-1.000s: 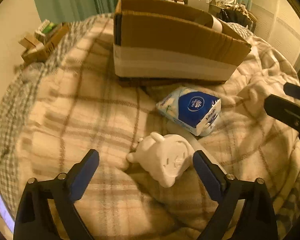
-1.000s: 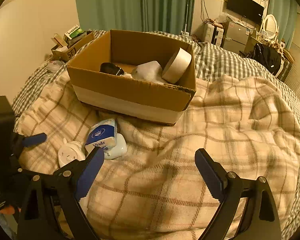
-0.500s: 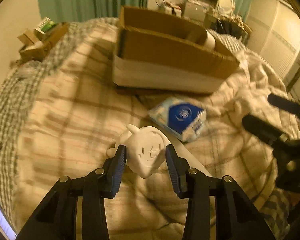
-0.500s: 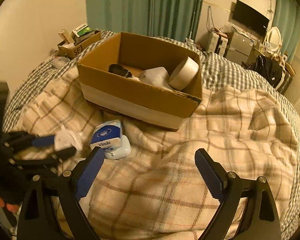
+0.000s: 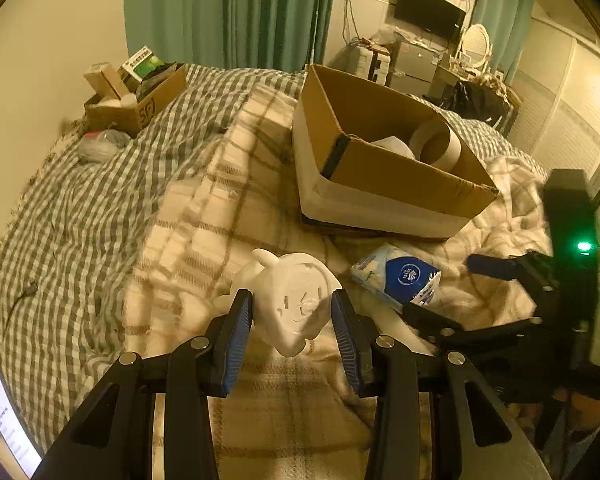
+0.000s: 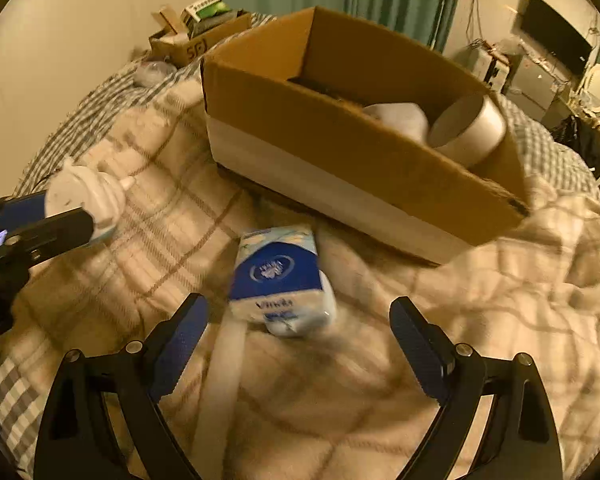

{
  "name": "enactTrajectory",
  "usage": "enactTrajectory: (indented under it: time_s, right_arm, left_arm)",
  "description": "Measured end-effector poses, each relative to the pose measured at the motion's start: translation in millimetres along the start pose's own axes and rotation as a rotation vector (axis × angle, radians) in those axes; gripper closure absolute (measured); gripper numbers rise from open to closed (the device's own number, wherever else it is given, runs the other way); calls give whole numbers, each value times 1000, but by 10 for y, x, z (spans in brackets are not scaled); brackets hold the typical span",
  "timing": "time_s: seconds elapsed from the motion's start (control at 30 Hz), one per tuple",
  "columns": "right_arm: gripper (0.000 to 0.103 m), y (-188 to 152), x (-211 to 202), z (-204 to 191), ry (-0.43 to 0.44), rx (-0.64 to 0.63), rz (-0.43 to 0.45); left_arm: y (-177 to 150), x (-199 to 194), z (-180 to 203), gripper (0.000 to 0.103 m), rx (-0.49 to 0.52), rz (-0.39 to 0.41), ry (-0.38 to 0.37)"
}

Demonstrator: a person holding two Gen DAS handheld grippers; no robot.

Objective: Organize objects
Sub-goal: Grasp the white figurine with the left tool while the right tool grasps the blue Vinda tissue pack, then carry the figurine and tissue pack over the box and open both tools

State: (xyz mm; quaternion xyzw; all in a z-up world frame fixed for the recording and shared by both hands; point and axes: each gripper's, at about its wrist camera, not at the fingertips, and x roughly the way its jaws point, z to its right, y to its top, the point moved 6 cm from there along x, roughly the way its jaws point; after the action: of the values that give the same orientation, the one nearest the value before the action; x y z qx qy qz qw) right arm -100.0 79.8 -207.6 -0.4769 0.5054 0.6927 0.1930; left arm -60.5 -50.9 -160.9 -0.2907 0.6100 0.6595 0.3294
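Note:
My left gripper (image 5: 292, 312) is shut on a white animal-shaped figure (image 5: 290, 300) and holds it above the plaid blanket; the figure also shows at the left in the right wrist view (image 6: 86, 196). A blue and white tissue pack (image 6: 280, 276) lies on the blanket just ahead of my open, empty right gripper (image 6: 300, 320); the pack also shows in the left wrist view (image 5: 398, 280). An open cardboard box (image 6: 340, 152) stands behind it, holding a tape roll (image 6: 468, 128) and a white object (image 6: 396, 116).
A white flat strip (image 6: 228, 360) lies under the tissue pack. A smaller box of items (image 5: 136, 96) sits at the bed's far left corner. A lit phone screen (image 5: 8, 420) shows at the lower left. Furniture and a TV (image 5: 428, 12) stand beyond the bed.
My left gripper closed on the white figure and lifted it off the blanket. My right gripper moved forward and down toward the tissue pack, staying open.

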Motion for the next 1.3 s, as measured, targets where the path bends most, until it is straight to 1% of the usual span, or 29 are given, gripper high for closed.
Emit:
enactTrajectory:
  time_s: [0.07,0.13,0.2,0.23,0.27,0.47,0.53,0.67,0.73,0.87,0.93,1.07,1.17,1.3]
  right_arm:
    - [11,33,90,-29,3,-6,-8]
    - [15,49,151,-40,-2,-8,-15]
    - [39,49,205,-50,-1,-7,-29]
    - [44,35,221,-62,6,-12,-37]
    - [51,31,223,-71,13,-16,-38]
    - [54,-10,11,-107,34,-34,-14]
    - [54,-8,-107,-104,22,-41,6]
    - [55,-22,-492,-58,17,-31,64]
    - [55,-39,-654,-11,12,-20,80]
    - [55,-18,-1060,157,-18,13,144]
    - [55,2,-1225,232,-28,26,171]
    - [55,82,-1565,391,-64,32,227]
    - [55,173,-1811,555,-97,43,269]
    - [55,396,-2060,732,-130,52,326]
  left_arm:
    - [-7,13,-5,62,3,-3,7]
    - [-20,23,-5,62,5,-8,6]
    - [-33,41,9,62,10,-13,9]
    - [-36,50,6,62,11,-14,9]
    - [-40,56,9,62,12,-16,9]
    - [-33,32,24,62,3,-24,7]
    - [-20,-23,54,62,0,-18,5]
    - [-11,-172,195,62,48,-1,39]
    - [-1,-261,288,62,60,5,25]
    - [79,-465,474,62,93,38,16]
    - [151,-563,568,62,105,56,4]
    - [388,-742,765,62,112,83,-61]
    - [593,-834,876,62,129,110,-74]
    - [984,-931,1039,62,158,156,-84]
